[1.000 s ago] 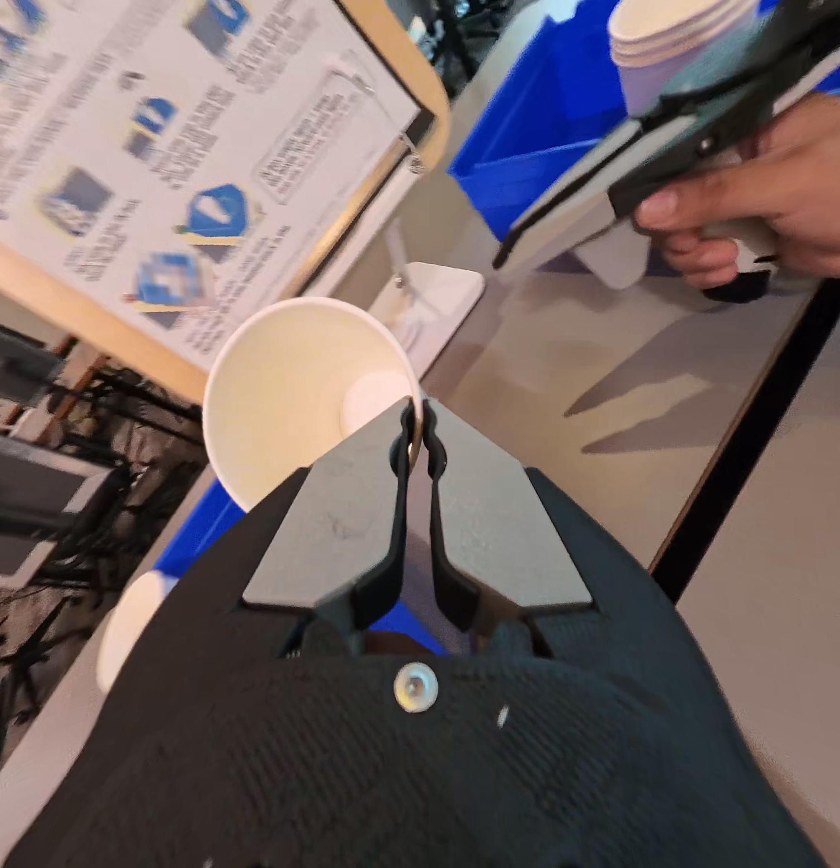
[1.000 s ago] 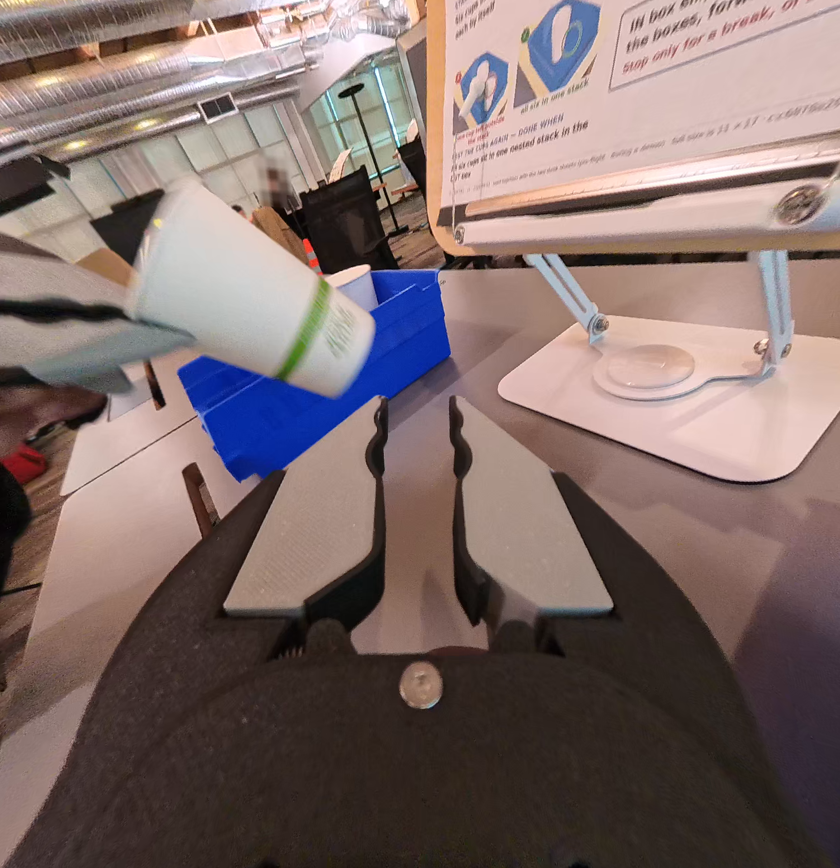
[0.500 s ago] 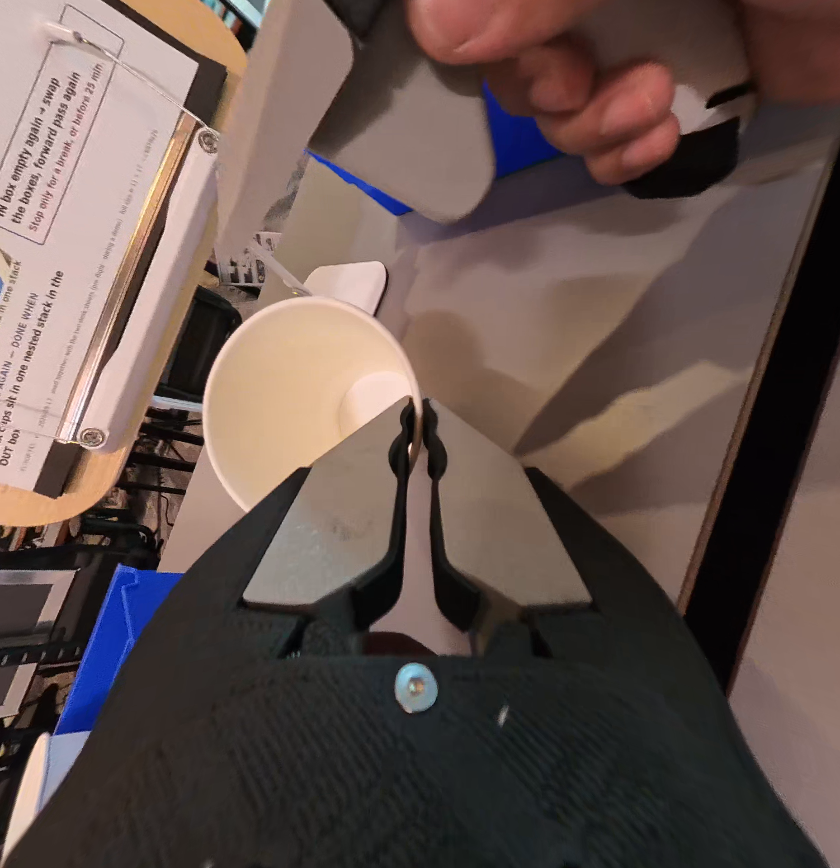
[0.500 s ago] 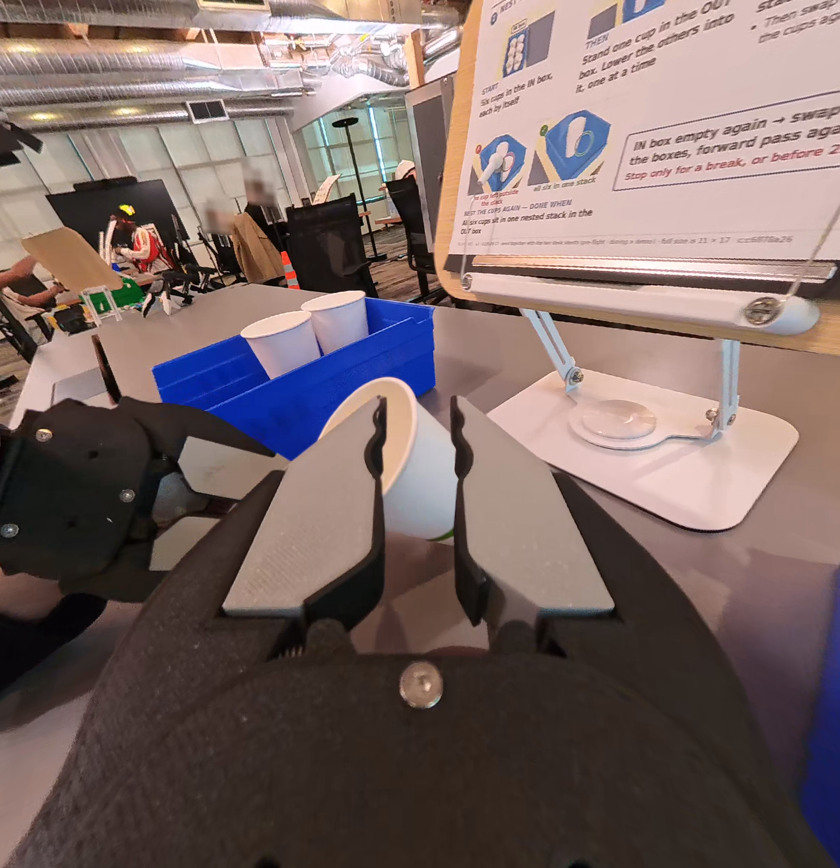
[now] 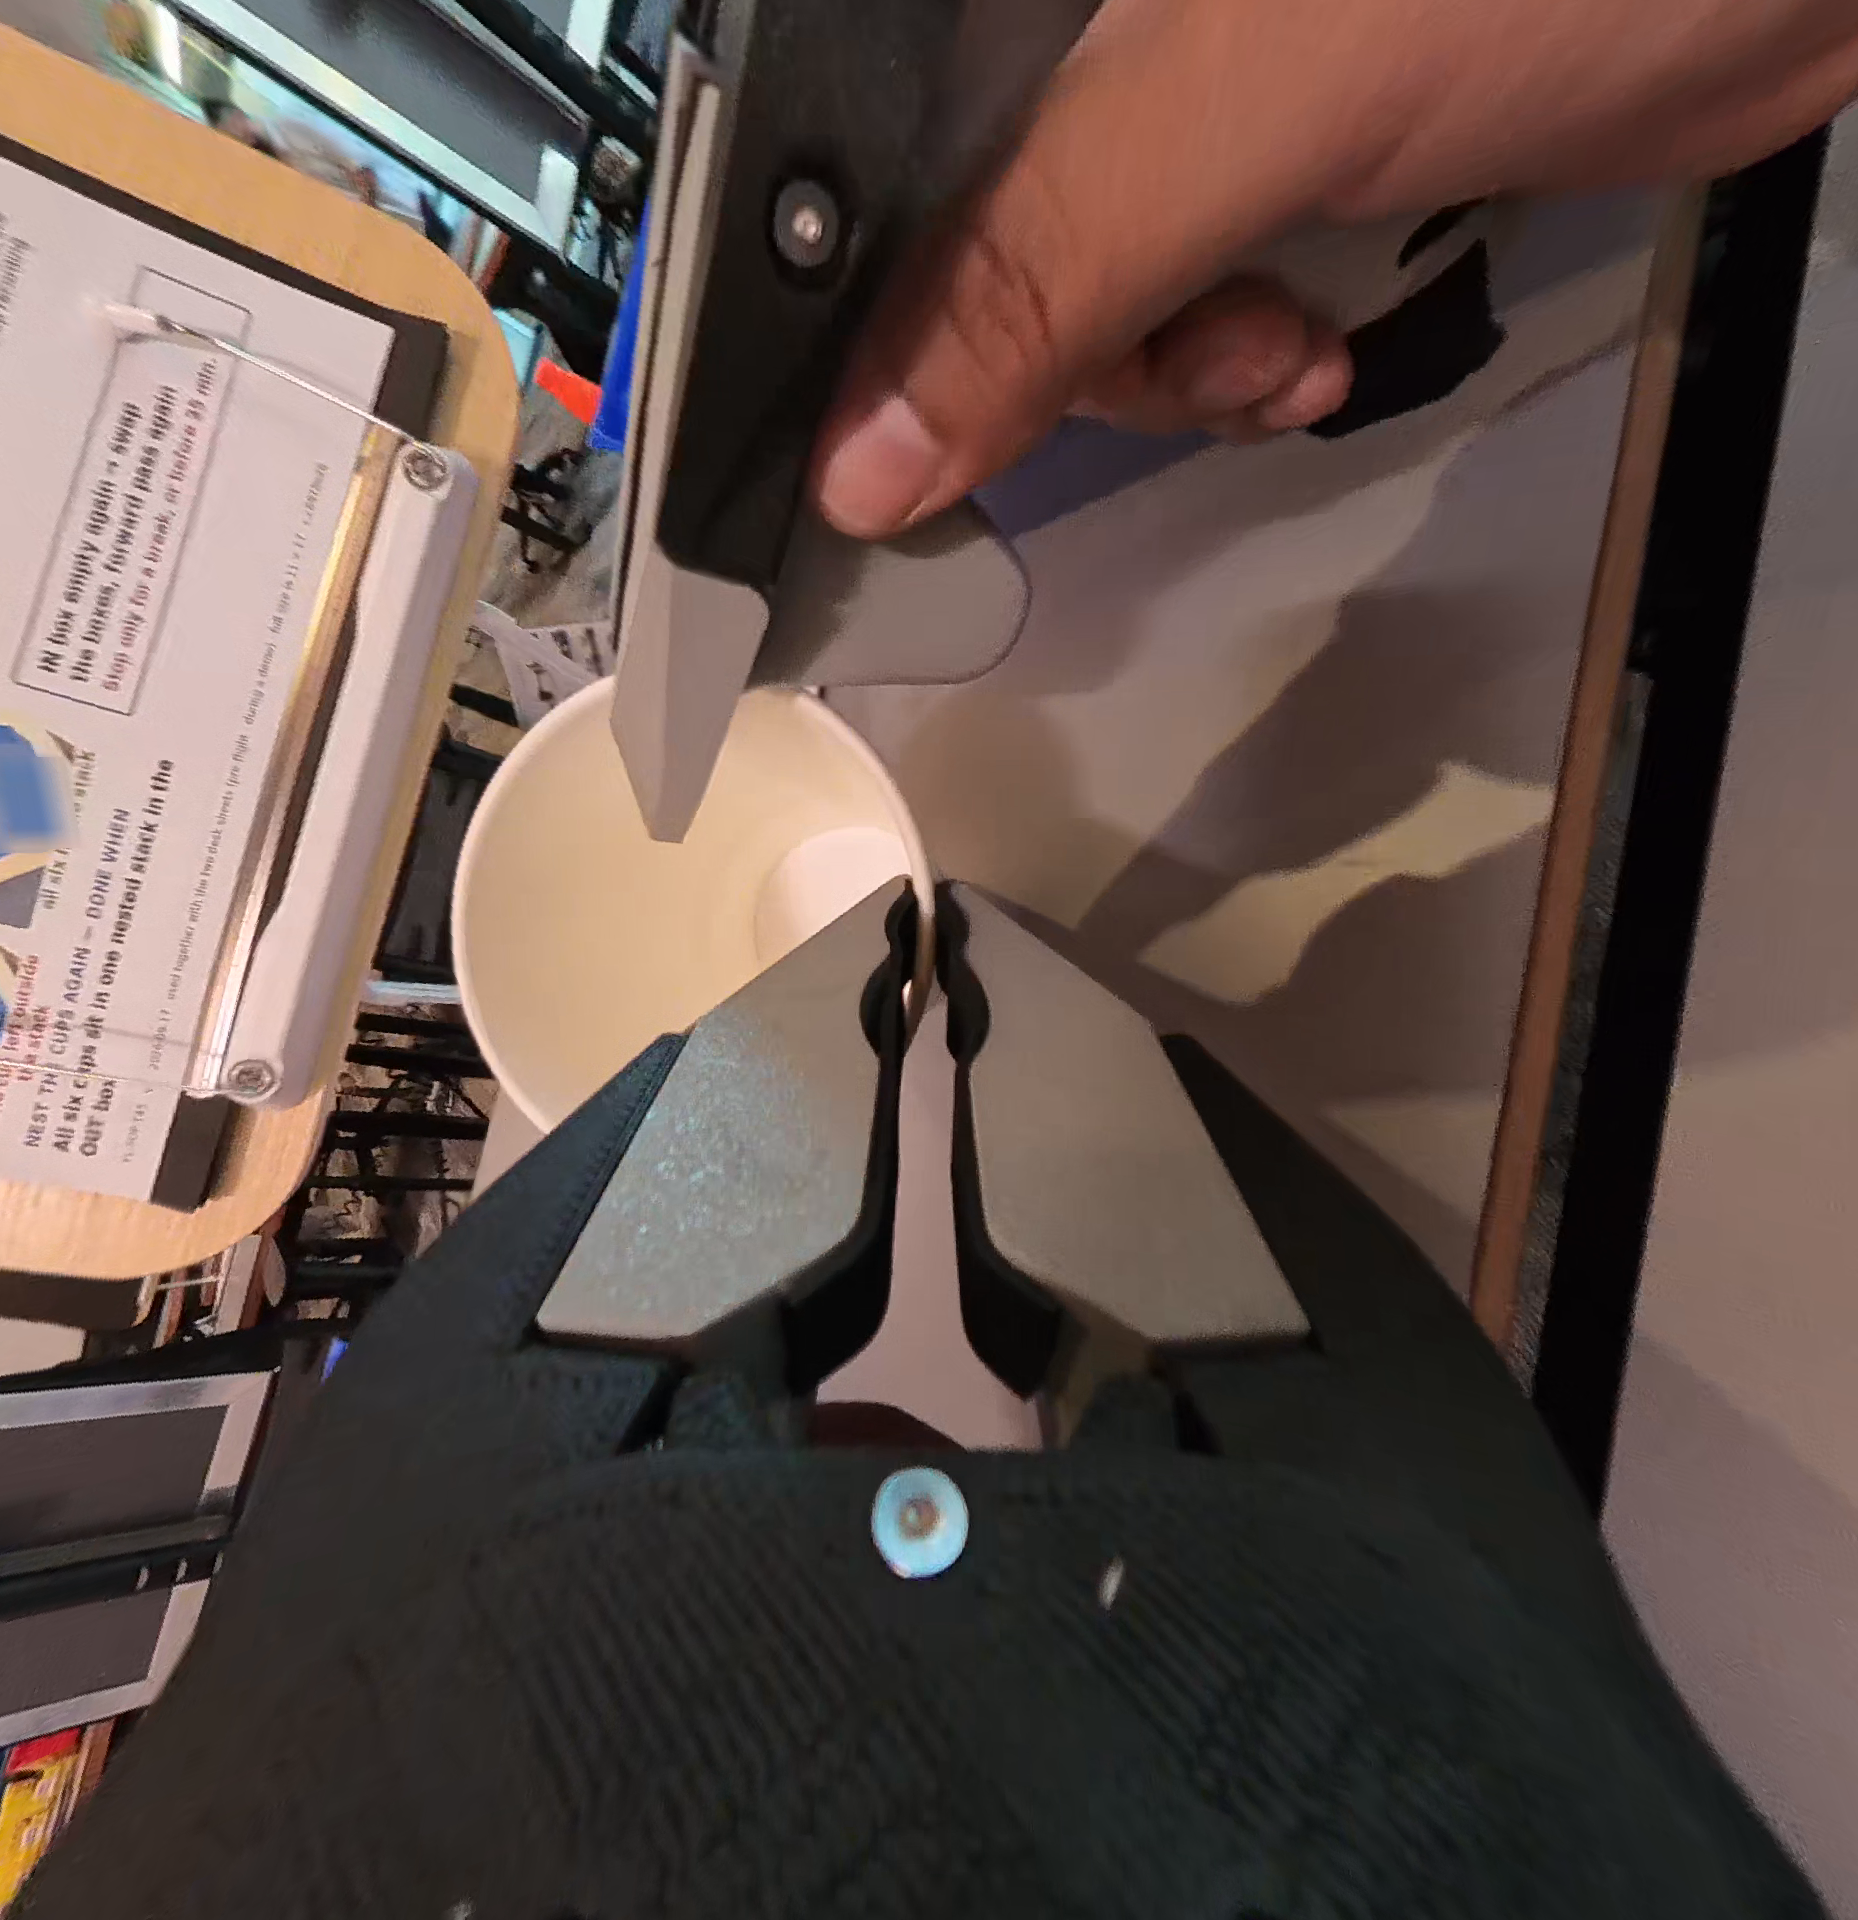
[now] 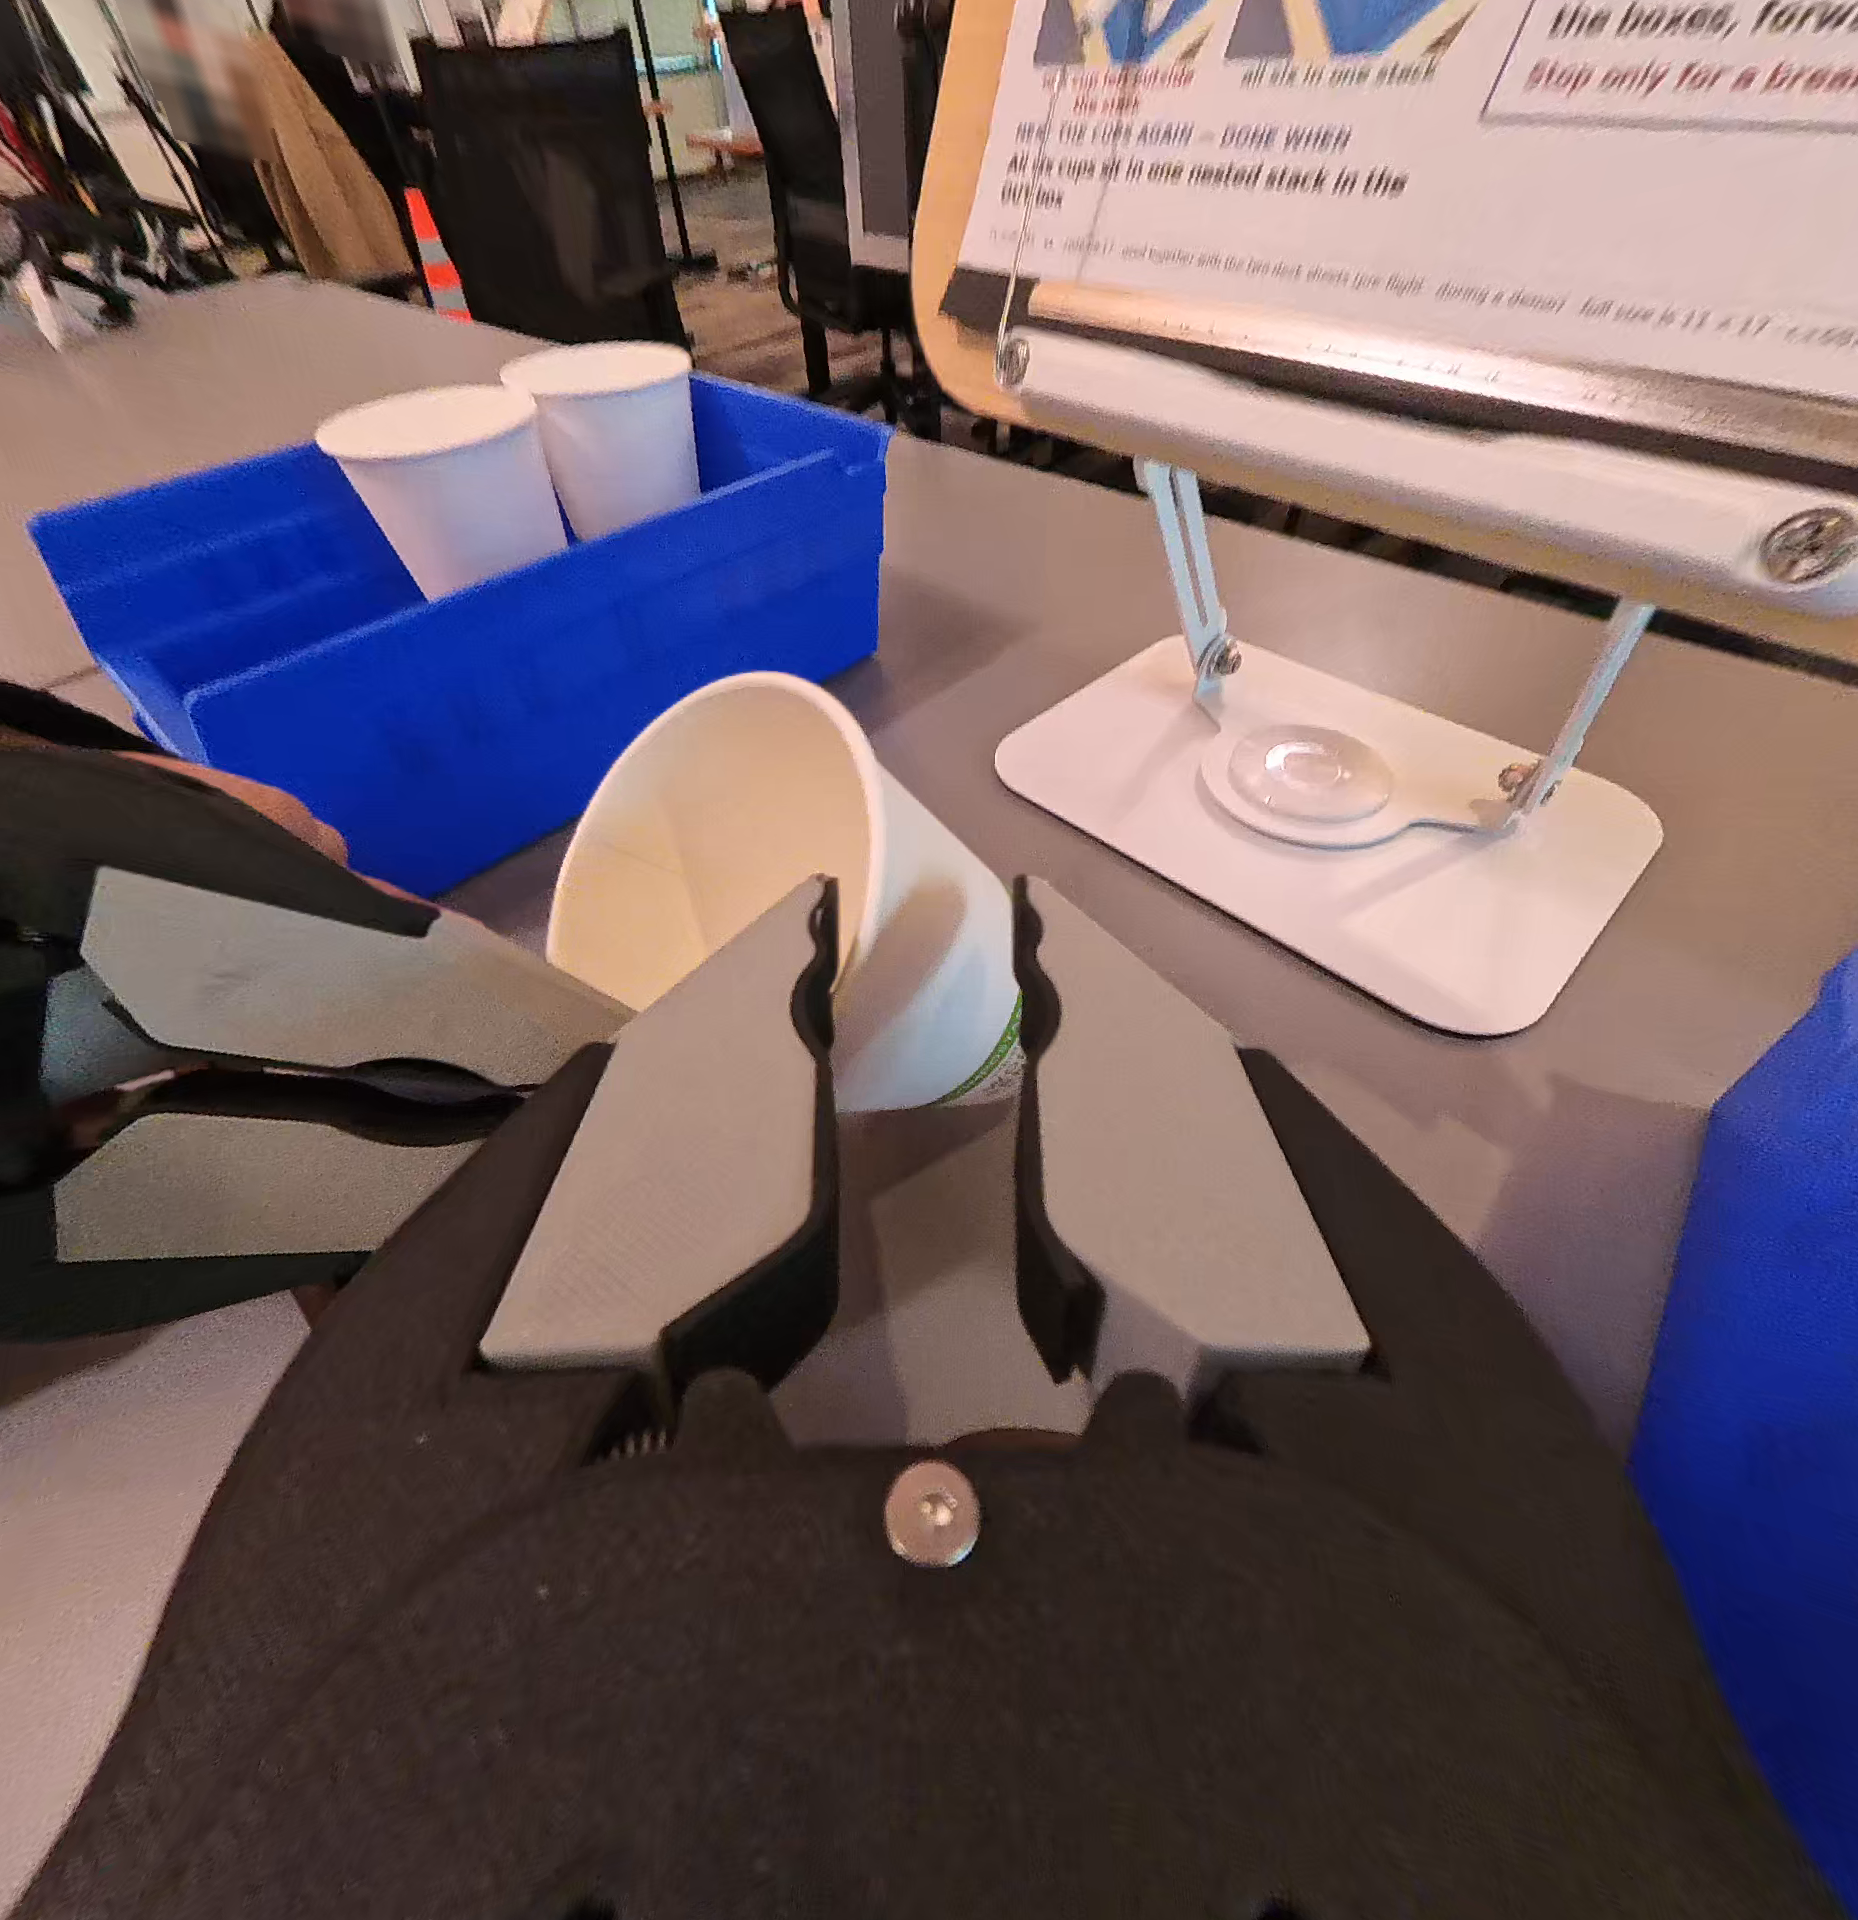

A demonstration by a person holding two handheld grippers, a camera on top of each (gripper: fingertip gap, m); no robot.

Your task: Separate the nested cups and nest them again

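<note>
Above the surface [image 6: 1008, 540], left claw [image 5: 926, 928] pinches the light, crushable cup [image 5: 634, 914] rim; right claw [image 6: 920, 940], open, straddles its wall.

A: Held cup [image 6: 946, 966]: white outside, cream inside, thin green band near its base.

B: Noted. Tongs?

A: Both alike. Right tongs [image 6: 920, 904]: grey textured pads on black fingers, black ribbed body, one silver screw. Left tongs [image 5: 925, 914]: the same.

B: Ahead and left of the right tongs?

A: Bright blue bin [image 6: 509, 686], two plain white cups [image 6: 457, 488] in it.

B: Ahead and right?

A: Stand [image 6: 1330, 831]: white base, tan board, white sheet with blue pictures, black and red print. Table [image 6: 1008, 561]: flat grey.
</note>
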